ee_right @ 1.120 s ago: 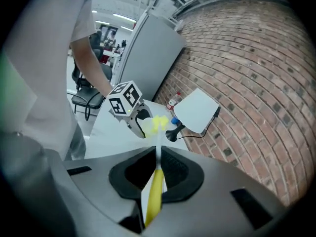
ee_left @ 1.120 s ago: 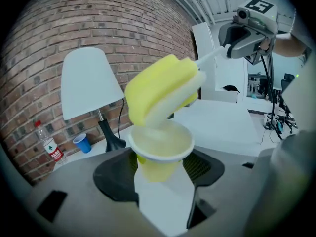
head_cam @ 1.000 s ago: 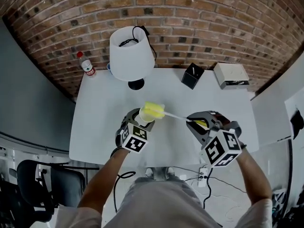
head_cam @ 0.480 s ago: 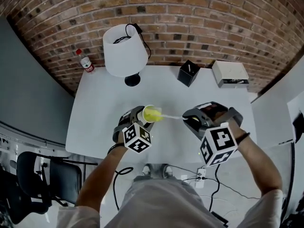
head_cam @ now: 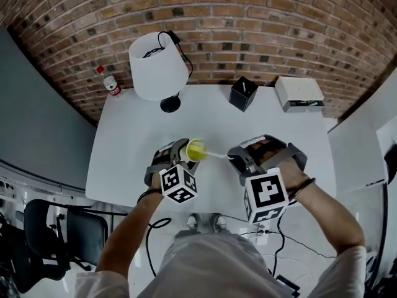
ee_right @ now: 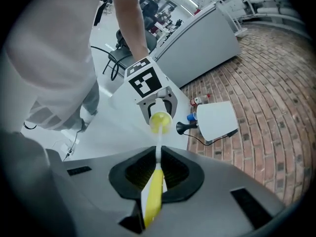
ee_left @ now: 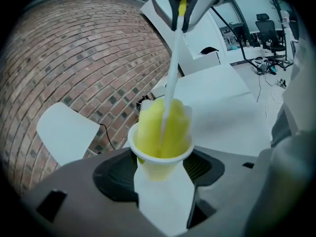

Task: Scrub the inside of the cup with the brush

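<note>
Brush head buried in the gripped cup.
The left gripper (head_cam: 178, 156) is clamped on the white cup (ee_left: 165, 201), which is tipped toward the right gripper (ee_right: 157, 176). That gripper pinches the brush (ee_left: 160, 127) by its yellow handle, and the sponge head fills the cup's mouth. Both hang above the table's (head_cam: 124, 141) near edge.
</note>
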A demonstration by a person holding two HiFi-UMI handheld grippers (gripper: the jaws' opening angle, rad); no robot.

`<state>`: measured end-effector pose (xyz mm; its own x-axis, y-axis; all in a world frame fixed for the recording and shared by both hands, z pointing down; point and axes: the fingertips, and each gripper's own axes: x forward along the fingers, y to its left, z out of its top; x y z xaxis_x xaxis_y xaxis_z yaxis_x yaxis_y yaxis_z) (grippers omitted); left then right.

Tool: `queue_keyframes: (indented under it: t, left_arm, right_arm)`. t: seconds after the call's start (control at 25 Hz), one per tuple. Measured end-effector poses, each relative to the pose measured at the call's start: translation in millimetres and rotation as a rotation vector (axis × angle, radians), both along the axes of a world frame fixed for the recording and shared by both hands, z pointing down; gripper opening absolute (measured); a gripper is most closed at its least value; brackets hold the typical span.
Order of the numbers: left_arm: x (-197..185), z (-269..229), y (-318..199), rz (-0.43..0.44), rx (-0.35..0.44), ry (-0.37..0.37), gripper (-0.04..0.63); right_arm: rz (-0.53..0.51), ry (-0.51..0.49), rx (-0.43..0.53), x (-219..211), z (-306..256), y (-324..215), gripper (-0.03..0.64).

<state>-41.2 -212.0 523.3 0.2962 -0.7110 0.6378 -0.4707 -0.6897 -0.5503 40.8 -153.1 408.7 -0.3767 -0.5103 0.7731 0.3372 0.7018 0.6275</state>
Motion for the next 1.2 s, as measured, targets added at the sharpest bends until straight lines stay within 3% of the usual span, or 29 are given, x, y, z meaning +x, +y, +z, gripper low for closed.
queue_keyframes:
  t: [0.32, 0.64, 1.2]
  left_arm:
    - [4, -4, -2, 0.018, 0.036, -0.016, 0.296]
    - [-2, -12, -5, 0.019, 0.087, -0.026, 0.295]
    - [-6, -21, -8, 0.012, 0.153, -0.049, 0.295]
  right_arm:
    - [0.13, -0.097, -0.081, -6, 12, -4, 0.028]
    - [0.31, -0.282, -0.334, -8, 10, -10, 0.028]
    - [0.602, -0.489, -0.654, -4, 10, -20, 0.028]
